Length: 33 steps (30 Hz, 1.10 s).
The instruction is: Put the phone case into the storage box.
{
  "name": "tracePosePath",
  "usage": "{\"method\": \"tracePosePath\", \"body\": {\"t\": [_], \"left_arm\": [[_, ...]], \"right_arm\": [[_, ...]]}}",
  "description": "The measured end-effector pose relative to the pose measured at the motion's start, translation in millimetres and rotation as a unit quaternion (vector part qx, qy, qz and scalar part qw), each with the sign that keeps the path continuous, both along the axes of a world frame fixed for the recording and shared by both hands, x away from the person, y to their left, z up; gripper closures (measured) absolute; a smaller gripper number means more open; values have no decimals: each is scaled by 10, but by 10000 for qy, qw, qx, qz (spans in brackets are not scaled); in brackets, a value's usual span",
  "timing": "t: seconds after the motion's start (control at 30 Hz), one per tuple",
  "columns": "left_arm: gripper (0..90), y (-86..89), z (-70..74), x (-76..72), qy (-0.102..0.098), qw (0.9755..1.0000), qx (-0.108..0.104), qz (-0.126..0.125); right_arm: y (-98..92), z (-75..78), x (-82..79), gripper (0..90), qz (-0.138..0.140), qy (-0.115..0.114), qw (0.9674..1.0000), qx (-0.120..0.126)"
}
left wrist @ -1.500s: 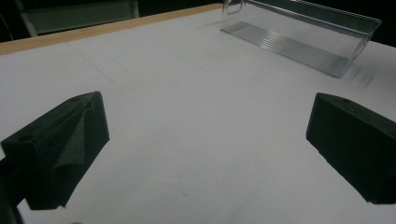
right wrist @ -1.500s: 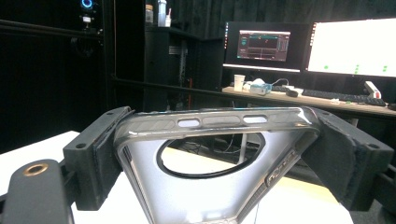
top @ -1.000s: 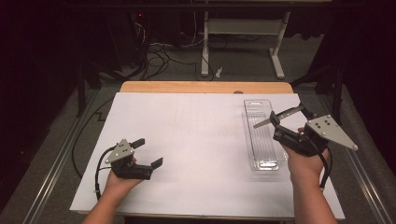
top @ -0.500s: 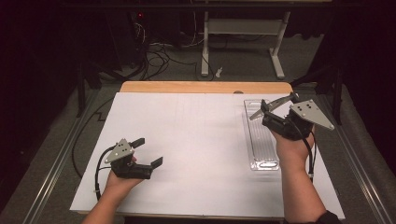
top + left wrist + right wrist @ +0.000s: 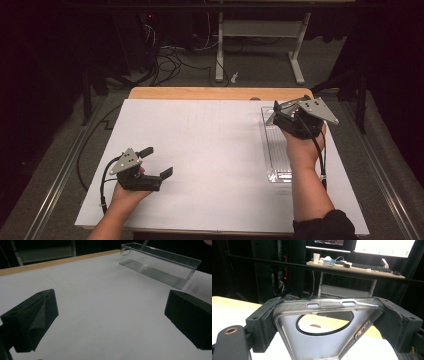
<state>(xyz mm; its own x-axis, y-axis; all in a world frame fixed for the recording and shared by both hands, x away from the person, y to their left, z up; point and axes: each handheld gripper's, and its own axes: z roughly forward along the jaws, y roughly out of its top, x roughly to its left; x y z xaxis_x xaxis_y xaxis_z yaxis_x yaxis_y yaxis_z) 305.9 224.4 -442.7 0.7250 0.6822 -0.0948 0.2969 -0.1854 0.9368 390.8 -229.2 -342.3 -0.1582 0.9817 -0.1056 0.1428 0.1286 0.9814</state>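
Lower left of the high view: left claw sits low over the white sheet on the table, jaws spread wide w/ nothing between them. In the left gripper view the two black pads frame bare white surface, so it looks parked, out of the way & ready to help if needed. It's well apart from everything else.

Middle of the high view: just white sheet, w/ the wooden edge of the table showing along the top.

Right side: clear plastic bin, long and narrow, lies lengthwise on the sheet; in the left gripper view it's in the upper right, open top, looks empty as far as I can see. Right claw hovers over the bin's far end, upper right of the high view, pinching a phone case edge to edge. In the right gripper view the pads press on both side rails, the case's round cutout in the centre. Gripping by the rails probably keeps the case flat & lets it drop into the bin lengthwise, my guess.

Hard to make out: the person's hand and the grey plate cover the case in the high view, so can't tell how high it is above the bin floor. Case's lower part is cut off at the bottom of the right gripper view. Bin's near end is partly behind the forearm.
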Motion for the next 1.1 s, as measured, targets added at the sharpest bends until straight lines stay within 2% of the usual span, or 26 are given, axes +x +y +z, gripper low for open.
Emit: {"method": "tracePosePath", "body": {"t": [0.17, 0.53, 0.83, 1.1], "left_arm": [[2, 6, 5, 1, -18, 10000, -33, 17], [2, 22, 5, 8, -31, 10000, -16, 5], [2, 44, 9, 10, -38, 10000, -66, 26], [2, 42, 12, 8, -44, 10000, -80, 31]], "right_arm": [[40, -22, 102, 136, -164, 117, 9998, 3], [60, -81, 263, 135, -328, 289, 9990, 12], [57, -135, 338, 135, -449, 374, 9983, -34], [51, -185, 395, 135, -591, 456, 9972, 28]]}}
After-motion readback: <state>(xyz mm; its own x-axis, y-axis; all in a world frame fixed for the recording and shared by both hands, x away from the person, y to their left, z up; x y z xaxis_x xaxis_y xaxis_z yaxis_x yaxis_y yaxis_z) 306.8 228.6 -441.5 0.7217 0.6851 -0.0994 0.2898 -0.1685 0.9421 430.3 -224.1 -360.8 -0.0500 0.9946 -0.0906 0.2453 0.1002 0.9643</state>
